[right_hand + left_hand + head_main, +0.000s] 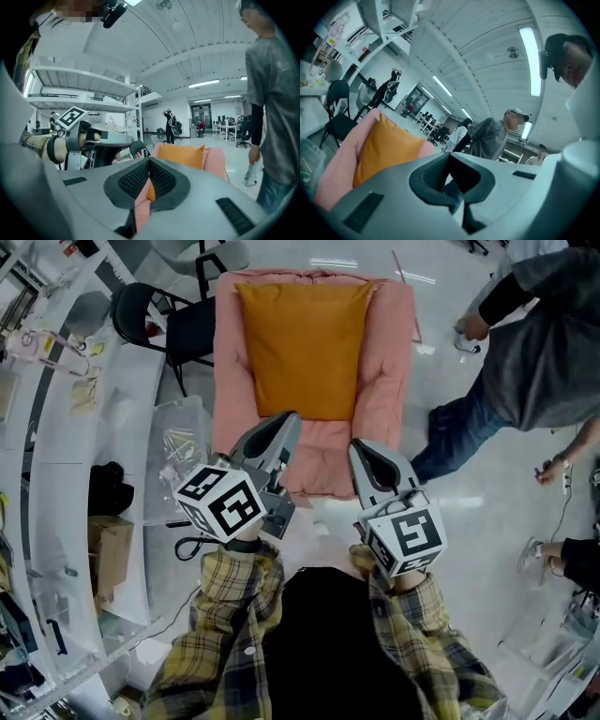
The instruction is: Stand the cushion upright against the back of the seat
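Observation:
The orange cushion (305, 348) stands upright against the back of the pink padded seat (389, 343). Both grippers hang in front of the seat's near edge, apart from the cushion. My left gripper (285, 420) is shut with nothing in it and points toward the seat's left side. My right gripper (360, 450) is shut and empty too, near the front right. In the left gripper view the cushion (386, 145) leans on the seat (337, 164) beyond the shut jaws (449, 157). The right gripper view shows the cushion (183, 154) past the closed tips (149, 161).
A person in a grey shirt and jeans (525, 362) stands close to the seat's right side. A black chair (159, 320) and a clear plastic bin (178, 442) sit left of the seat. White benches (56, 474) with clutter run along the left.

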Demonstrator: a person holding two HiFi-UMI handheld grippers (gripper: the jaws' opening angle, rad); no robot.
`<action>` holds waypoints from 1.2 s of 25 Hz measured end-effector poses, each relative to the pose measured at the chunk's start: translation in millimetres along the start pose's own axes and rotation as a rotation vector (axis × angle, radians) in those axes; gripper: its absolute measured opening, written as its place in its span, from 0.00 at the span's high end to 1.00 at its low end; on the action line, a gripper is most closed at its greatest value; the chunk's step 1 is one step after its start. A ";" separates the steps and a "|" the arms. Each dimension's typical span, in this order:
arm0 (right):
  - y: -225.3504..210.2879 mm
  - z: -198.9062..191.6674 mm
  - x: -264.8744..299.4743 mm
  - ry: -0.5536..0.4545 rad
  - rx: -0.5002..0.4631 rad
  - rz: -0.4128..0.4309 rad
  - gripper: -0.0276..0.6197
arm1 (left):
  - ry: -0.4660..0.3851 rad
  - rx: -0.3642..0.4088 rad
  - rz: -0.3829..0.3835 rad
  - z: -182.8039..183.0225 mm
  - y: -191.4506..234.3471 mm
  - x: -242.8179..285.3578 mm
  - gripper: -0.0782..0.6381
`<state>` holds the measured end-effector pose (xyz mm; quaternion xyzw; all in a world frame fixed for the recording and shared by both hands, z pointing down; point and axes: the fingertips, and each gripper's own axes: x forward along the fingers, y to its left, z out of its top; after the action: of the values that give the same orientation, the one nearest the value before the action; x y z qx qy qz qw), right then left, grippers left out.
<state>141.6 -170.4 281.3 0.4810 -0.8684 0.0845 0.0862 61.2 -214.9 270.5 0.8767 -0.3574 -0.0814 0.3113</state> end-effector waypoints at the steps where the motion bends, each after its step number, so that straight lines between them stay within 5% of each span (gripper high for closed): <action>1: 4.7 -0.2 -2.6 0.000 0.003 0.003 0.93 | 0.006 0.028 0.004 -2.4 -5.0 -7.0 0.88; 17: 43.0 0.5 7.3 0.033 0.031 -0.044 0.93 | 0.150 0.281 -0.037 -18.3 -20.6 -48.0 0.88; 30: 38.1 9.7 3.8 0.022 0.024 -0.033 0.93 | 0.144 0.284 -0.063 -14.0 -29.8 -36.3 0.88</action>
<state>106.5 -155.8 270.3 0.4953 -0.8582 0.0990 0.0914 56.9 -167.1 260.8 0.9262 -0.3146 0.0234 0.2064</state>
